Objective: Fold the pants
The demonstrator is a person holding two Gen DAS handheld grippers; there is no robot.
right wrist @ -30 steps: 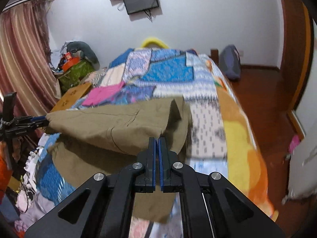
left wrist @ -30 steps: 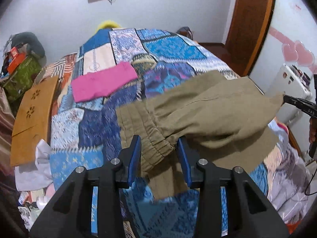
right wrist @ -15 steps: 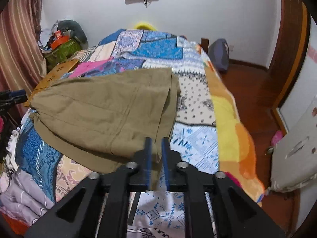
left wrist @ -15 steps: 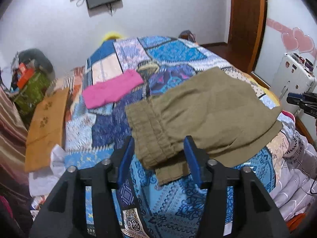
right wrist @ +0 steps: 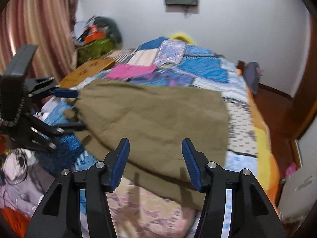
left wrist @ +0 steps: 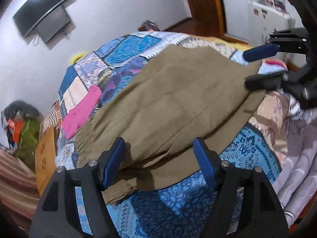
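Pants (left wrist: 174, 103) — folded, centre frame, flat on my bed (left wrist: 198, 202); left tongs (left wrist: 160, 158) and right tongs (right wrist: 155, 158) — both spread wide, gripping nothing.

A bed (left wrist: 174, 202) covered by a blue patchwork quilt (right wrist: 200, 67) carries olive pants (left wrist: 174, 103), folded over and lying flat near its foot. A pink cloth (left wrist: 83, 111) lies on the quilt beyond them, apart from the pants, toward the bed's left side.
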